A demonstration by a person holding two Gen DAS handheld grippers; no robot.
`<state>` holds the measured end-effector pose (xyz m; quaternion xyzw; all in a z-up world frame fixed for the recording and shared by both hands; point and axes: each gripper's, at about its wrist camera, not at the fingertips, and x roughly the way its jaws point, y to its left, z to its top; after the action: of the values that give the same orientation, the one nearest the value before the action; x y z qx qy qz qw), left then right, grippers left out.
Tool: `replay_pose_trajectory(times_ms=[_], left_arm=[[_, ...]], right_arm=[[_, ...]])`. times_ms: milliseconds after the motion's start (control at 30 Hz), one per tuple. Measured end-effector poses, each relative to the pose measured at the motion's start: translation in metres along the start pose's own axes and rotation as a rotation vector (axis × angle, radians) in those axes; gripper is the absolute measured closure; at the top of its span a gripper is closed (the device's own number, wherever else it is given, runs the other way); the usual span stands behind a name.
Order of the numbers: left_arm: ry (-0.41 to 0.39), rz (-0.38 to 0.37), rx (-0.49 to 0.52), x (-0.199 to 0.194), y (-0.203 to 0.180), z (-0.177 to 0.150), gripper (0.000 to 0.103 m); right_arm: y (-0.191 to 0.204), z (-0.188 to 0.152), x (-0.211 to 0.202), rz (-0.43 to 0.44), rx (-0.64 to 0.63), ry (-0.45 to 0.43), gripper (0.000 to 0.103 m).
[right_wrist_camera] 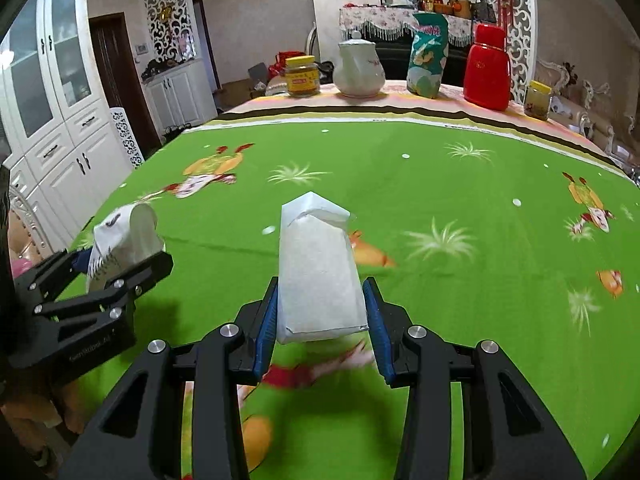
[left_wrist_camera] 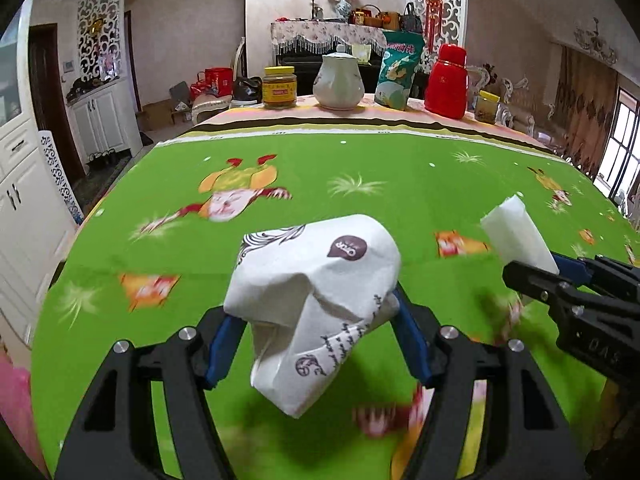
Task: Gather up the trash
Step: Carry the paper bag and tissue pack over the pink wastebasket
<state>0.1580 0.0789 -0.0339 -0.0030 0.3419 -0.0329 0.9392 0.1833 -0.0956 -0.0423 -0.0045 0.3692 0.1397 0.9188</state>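
A crumpled white printed napkin [left_wrist_camera: 316, 300] with brown lettering hangs above the green tablecloth, and my left gripper [left_wrist_camera: 316, 336] is shut on it between its blue pads. The same napkin [right_wrist_camera: 124, 240] and left gripper [right_wrist_camera: 120, 272] show at the left of the right wrist view. My right gripper [right_wrist_camera: 322, 320] is shut on a plain white folded paper packet [right_wrist_camera: 318, 272], held upright over the cloth. That packet [left_wrist_camera: 516, 232] and the right gripper [left_wrist_camera: 560, 276] appear at the right edge of the left wrist view.
Along the table's far edge stand a yellow-lidded jar [left_wrist_camera: 279, 88], a white teapot [left_wrist_camera: 338, 80], a teal snack bag [left_wrist_camera: 398, 72], a red thermos [left_wrist_camera: 447, 82] and a small jar [left_wrist_camera: 486, 106]. White cabinets [right_wrist_camera: 52, 120] line the left wall. The green tablecloth [left_wrist_camera: 400, 160] spreads between.
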Motion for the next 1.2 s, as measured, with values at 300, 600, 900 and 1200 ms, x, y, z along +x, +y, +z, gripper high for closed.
replay_pose_trajectory(times_ms=[300, 600, 900, 1200], left_arm=[[-0.053, 0.017, -0.017, -0.066, 0.024, -0.050, 0.036], [-0.086, 0.040, -0.002, -0.118, 0.044, -0.080, 0.036], [-0.151, 0.089, 0.064, -0.165, 0.045, -0.094, 0.036], [-0.171, 0.115, 0.034, -0.193, 0.072, -0.102, 0.036]], right_arm=[[0.044, -0.041, -0.034, 0.013, -0.028, -0.038, 0.063], [0.072, -0.060, -0.060, 0.017, -0.050, -0.058, 0.063], [0.096, -0.072, -0.077, 0.076, -0.056, -0.091, 0.063], [0.137, -0.076, -0.087, 0.126, -0.119, -0.093, 0.063]])
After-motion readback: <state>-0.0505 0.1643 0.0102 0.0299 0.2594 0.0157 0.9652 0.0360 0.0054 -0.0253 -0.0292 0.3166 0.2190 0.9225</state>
